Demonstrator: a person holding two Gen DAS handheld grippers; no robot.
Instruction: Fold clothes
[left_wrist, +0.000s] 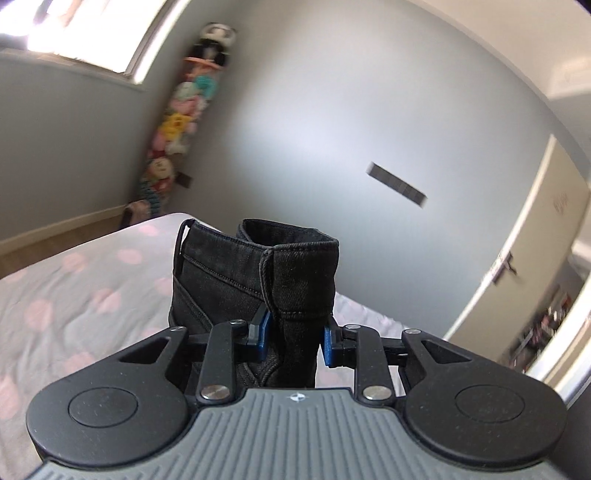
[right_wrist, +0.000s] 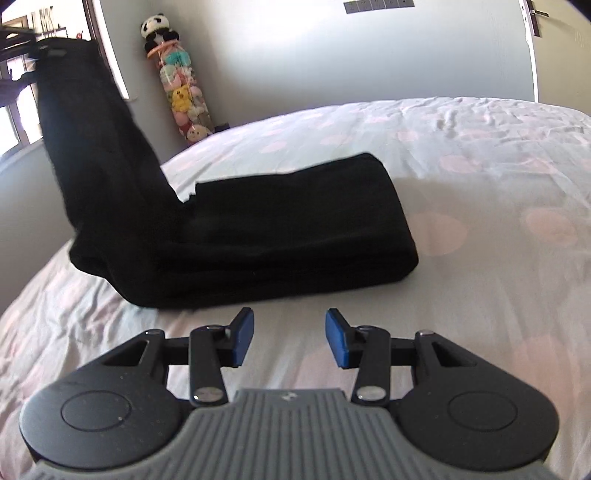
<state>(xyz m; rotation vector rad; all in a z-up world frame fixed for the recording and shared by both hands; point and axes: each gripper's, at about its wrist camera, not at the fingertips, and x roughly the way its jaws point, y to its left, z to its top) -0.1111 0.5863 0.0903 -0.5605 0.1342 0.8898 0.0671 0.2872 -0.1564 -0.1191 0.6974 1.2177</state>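
Black trousers (right_wrist: 277, 229) lie folded on the bed (right_wrist: 480, 221), with one end pulled up steeply toward the top left. In the left wrist view my left gripper (left_wrist: 295, 332) is shut on that raised end. A stitched hem of the black trousers (left_wrist: 258, 266) sticks up between its blue pads (left_wrist: 263, 326), well above the bed (left_wrist: 74, 295). My right gripper (right_wrist: 290, 338) is open with nothing between its fingers. It hovers low over the sheet, just in front of the near edge of the folded part.
The sheet is pale with pink dots and lightly wrinkled. A tall clear tube of plush toys (right_wrist: 184, 96) stands in the room's corner beside a window (left_wrist: 74, 29). A white door (right_wrist: 554, 37) is at the far right, behind the bed.
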